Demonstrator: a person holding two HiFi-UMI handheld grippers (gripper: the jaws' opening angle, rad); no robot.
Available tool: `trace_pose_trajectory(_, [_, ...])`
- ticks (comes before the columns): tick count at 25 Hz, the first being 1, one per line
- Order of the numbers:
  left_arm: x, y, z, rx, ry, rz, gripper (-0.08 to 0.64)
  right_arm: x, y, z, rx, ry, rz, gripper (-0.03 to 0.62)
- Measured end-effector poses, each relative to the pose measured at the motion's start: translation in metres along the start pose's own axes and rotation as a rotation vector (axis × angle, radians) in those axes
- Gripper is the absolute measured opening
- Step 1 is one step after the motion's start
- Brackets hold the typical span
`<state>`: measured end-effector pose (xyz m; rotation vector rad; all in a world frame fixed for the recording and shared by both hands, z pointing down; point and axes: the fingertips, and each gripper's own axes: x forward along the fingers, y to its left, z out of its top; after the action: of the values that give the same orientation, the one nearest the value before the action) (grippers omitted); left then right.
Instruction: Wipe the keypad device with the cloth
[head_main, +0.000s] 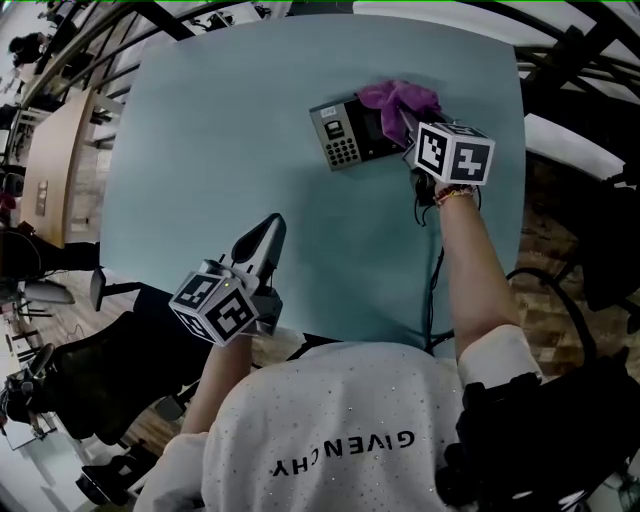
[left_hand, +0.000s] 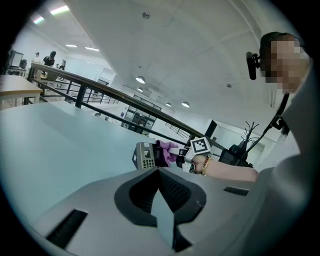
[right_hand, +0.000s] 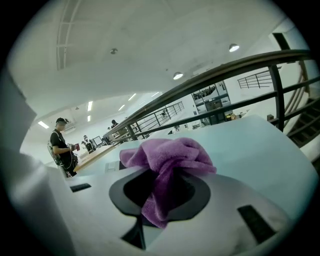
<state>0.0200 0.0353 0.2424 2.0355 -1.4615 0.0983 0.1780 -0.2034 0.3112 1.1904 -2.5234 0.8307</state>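
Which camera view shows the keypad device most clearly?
The head view: it looks down on the keypad device, showing its keys and small screen, with the purple cloth covering one end. The left gripper view shows it small and far. In the right gripper view the cloth hides it.

Pale teal table (head_main: 220, 150), rounded corners. 1 keypad device (head_main: 343, 135) lies on it, far right part.
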Motion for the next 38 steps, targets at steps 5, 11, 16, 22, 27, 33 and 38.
trace_pose_trajectory(5, [0.002,-0.009,-0.010,0.004,0.029,-0.009,-0.006,-0.007,0.000,-0.022,0.027,0.048,0.017,0.071])
trace_pose_trajectory(11, [0.015,-0.021,-0.008,0.028,0.041,-0.041,-0.006,-0.016,-0.005,-0.045,0.012,0.101,0.001,0.071])
trace_pose_trajectory(16, [0.026,-0.029,-0.008,0.028,0.047,-0.072,-0.006,-0.019,-0.010,-0.056,-0.042,0.125,-0.022,0.071])
trace_pose_trajectory(22, [0.031,-0.031,-0.002,0.036,0.053,-0.095,-0.006,-0.021,-0.012,-0.061,-0.071,0.142,-0.076,0.074])
trace_pose_trajectory(27, [0.035,-0.027,-0.010,0.036,0.062,-0.132,-0.006,-0.029,-0.022,-0.085,-0.072,0.195,-0.141,0.074])
trace_pose_trajectory(33, [0.036,-0.011,-0.003,0.007,0.031,-0.185,-0.006,-0.034,-0.027,-0.099,-0.107,0.236,-0.241,0.072])
trace_pose_trajectory(38, [0.030,0.017,0.008,0.041,-0.004,-0.205,-0.006,-0.042,-0.021,-0.082,-0.162,0.253,-0.341,0.072])
